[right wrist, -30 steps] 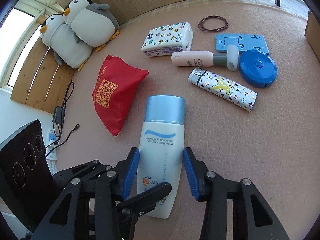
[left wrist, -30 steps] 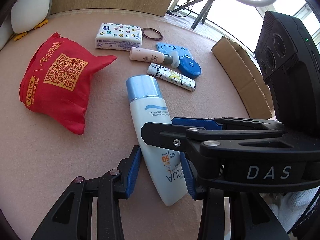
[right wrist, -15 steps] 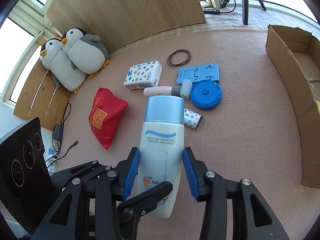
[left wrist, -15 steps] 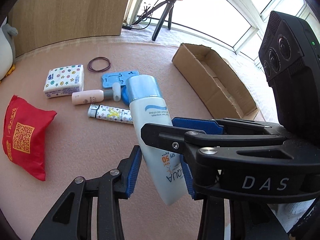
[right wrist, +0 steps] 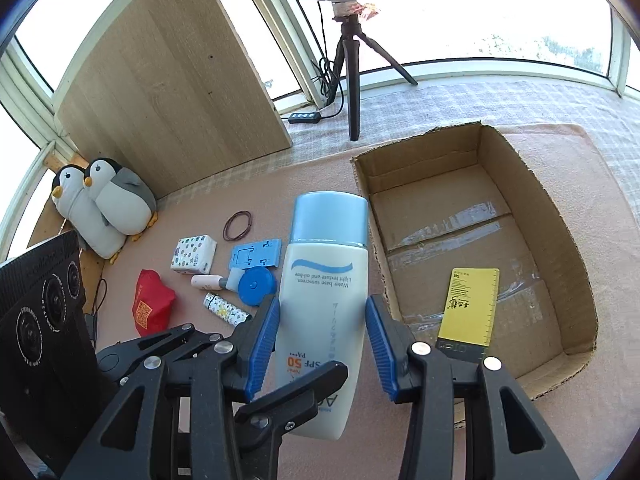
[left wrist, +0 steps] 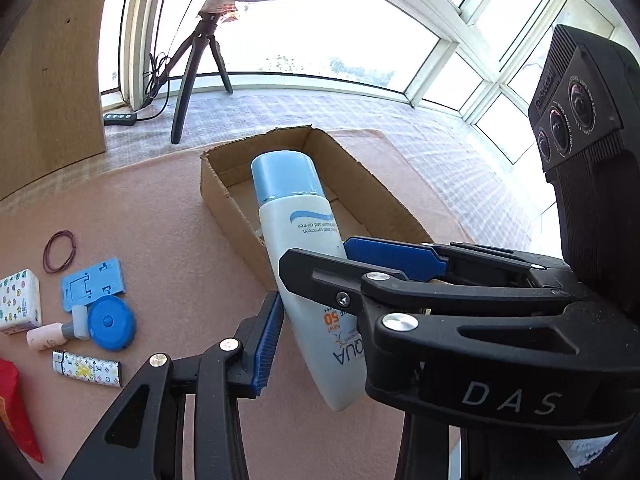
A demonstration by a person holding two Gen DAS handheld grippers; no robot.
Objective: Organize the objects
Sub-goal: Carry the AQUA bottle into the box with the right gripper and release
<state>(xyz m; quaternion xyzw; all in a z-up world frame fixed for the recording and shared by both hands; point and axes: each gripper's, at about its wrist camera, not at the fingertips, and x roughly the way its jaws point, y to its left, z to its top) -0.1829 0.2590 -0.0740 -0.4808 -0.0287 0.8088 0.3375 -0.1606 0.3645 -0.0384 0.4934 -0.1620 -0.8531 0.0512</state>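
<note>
Sorting is judged to be at an early stage: only a yellow card (right wrist: 472,306) is seen lying on the floor of the cardboard box (right wrist: 560,216), while most things are left out on the pink mat (right wrist: 320,176). Left there are a tissue pack (right wrist: 193,254), a hair band (right wrist: 239,225), a blue stand (right wrist: 256,254), a small pink tube (right wrist: 208,281), a round blue case (right wrist: 256,286), a patterned lighter (right wrist: 226,310) and a red pouch (right wrist: 152,306); two penguin toys (right wrist: 104,204) are set at the far edge.

A sunscreen bottle (right wrist: 324,300) is held off the mat, cap forward, tilted towards the box; from the left wrist view its cap appears in front of the box opening, though whether it is over the box cannot be told.

The bottle (left wrist: 308,240) is gripped between both pairs of fingers. The right gripper (right wrist: 322,344) is closed on its lower body, both blue pads touching its sides. The left gripper (left wrist: 316,312) is closed on it too, crossing the right one's grip: one pad is pressed to the near side, the other is seen behind the far side. The bottle's placing in the box is judged not yet done
</note>
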